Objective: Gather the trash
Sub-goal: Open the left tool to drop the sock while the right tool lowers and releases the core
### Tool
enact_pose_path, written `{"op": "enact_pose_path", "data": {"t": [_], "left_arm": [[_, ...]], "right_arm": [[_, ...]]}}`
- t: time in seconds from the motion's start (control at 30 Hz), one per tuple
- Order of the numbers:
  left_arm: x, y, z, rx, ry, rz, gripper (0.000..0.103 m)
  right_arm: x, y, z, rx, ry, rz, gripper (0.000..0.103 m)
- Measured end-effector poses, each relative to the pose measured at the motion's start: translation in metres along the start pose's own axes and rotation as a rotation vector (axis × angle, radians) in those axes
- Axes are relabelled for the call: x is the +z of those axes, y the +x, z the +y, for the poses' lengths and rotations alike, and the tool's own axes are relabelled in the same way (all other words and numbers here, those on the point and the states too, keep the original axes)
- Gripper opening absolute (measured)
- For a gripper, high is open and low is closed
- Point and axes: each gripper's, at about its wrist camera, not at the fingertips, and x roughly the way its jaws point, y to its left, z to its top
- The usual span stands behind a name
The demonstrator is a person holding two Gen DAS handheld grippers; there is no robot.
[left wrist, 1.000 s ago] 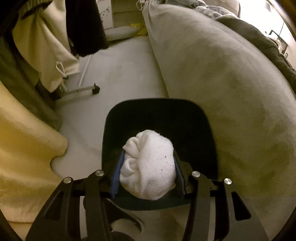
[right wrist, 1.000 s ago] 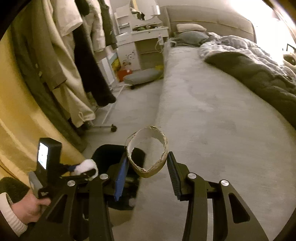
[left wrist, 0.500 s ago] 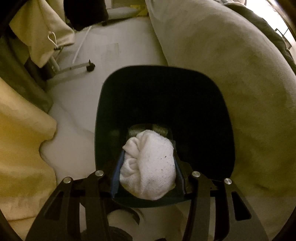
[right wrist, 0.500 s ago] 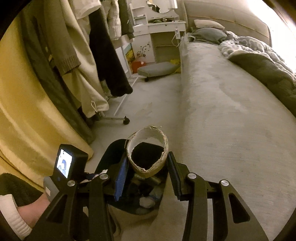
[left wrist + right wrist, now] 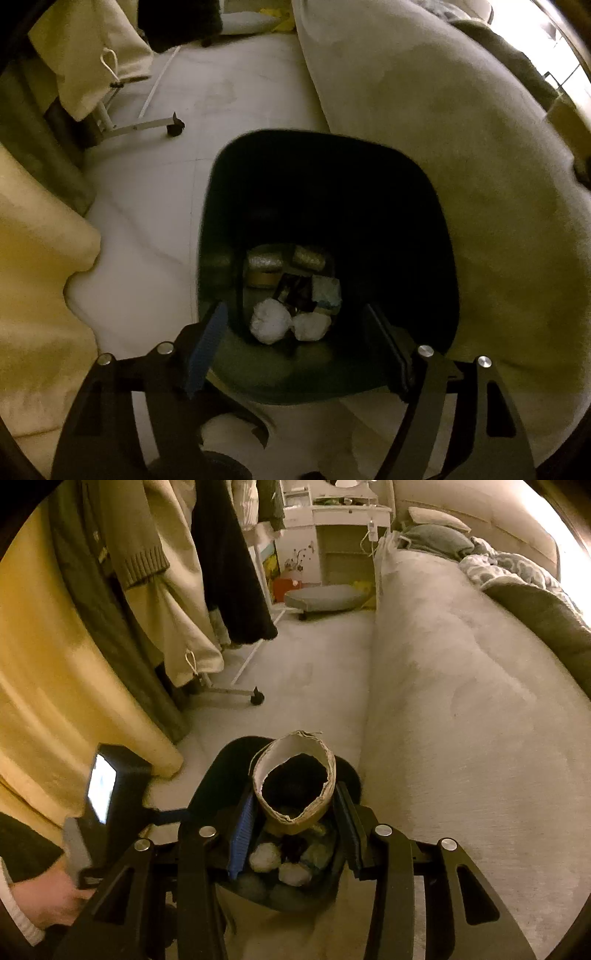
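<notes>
Bedside bin (image 5: pixel 221 206) holds wads (image 5: pixel 270 321) (tissue, perhaps).

Dark, near-black bin (image 5: pixel 436 206); white crumpled wads (image 5: pixel 271 321) inside, among dull gold and pale blue-green scraps. Brown cardboard ring (image 5: pixel 295 782), white-lined. Black gripper frames, blue pad on one of the fingers (image 5: pixel 207 343). Pale grey floor (image 5: pixel 229 99), beige bed (image 5: pixel 461 701), yellow curtain (image 5: pixel 44 686). Olive, cream and black clothes (image 5: pixel 177 572); white desk (image 5: pixel 332 531) with small flower decals
</notes>
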Motion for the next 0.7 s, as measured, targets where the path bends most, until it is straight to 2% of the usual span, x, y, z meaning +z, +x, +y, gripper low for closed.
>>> {"op": "enact_pose_path", "data": {"t": [0.43, 0.7], "left_arm": [[0.002, -0.052, 0.035, 0.03, -0.017, -0.129, 0.078], [-0.004, -0.074, 0.06, 0.045, -0.033, -0.18, 0.071]], "right_arm": [[-0.002, 0.047, 0.016, 0.017, -0.025, 0.089, 0.043], [-0.005, 0.082, 0.03, 0.036, -0.045, 0.154, 0.043]]}}
